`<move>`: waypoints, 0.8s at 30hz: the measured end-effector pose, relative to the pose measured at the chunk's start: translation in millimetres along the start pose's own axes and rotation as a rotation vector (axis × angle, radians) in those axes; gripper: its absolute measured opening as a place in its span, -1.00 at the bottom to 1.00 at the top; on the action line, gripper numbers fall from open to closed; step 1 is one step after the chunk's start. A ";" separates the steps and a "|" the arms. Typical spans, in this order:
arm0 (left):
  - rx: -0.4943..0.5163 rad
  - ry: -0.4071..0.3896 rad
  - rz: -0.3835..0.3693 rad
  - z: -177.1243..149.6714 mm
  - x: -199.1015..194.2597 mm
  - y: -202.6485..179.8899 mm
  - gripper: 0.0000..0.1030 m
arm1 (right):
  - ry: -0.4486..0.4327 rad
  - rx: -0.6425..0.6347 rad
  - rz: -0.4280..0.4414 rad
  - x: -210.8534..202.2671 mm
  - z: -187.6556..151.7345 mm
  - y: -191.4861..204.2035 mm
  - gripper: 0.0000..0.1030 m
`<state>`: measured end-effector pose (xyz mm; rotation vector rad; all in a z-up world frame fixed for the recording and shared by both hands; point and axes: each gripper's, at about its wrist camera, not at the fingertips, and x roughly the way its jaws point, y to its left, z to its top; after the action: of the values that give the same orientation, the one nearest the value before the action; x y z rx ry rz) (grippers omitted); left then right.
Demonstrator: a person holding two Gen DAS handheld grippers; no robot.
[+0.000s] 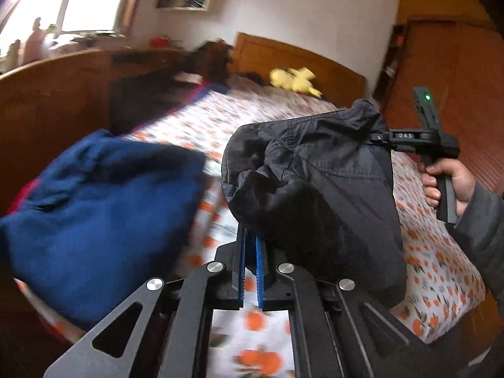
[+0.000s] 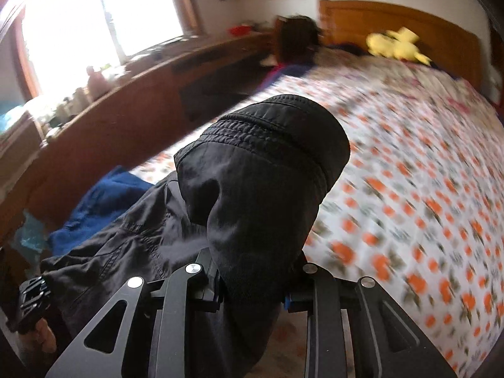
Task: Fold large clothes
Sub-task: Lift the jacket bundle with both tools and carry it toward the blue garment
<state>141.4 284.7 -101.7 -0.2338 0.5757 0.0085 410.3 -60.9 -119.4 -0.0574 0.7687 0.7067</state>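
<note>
Black garment held aloft, folding barely begun.
Both the left gripper (image 1: 250, 252) and right gripper (image 2: 252, 283) are clamped on the black garment (image 1: 315, 173) above the bed (image 1: 441, 267); blue clothing (image 1: 100, 204) beside it looks unfolded.

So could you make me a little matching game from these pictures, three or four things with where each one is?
Things:
1. black garment
2. blue garment
3. yellow plush toy
4. green light

Places:
A. lying near the wooden headboard
B. glowing on the right gripper
C. held up above the bed by both grippers
D. heaped on the bed's left side, untouched

Pairs: 1-C, 2-D, 3-A, 4-B
</note>
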 end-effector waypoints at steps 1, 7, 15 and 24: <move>-0.009 -0.015 0.016 3.9 -6.3 8.3 -0.90 | -0.005 -0.014 0.011 2.6 7.0 10.1 -0.54; -0.057 -0.105 0.125 28.9 -50.8 57.8 -0.90 | -0.051 -0.130 0.109 23.9 64.0 96.6 -0.55; -0.114 -0.191 0.304 52.2 -118.6 125.6 -0.90 | -0.023 -0.189 0.243 67.5 107.4 202.1 -0.55; -0.181 -0.076 0.435 30.9 -124.2 196.9 -0.89 | 0.089 -0.227 0.216 131.6 85.5 269.2 -0.52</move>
<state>39.4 490.4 -52.1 -0.2792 0.5407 0.4902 366.5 246.1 -89.3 -0.2154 0.7844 1.0008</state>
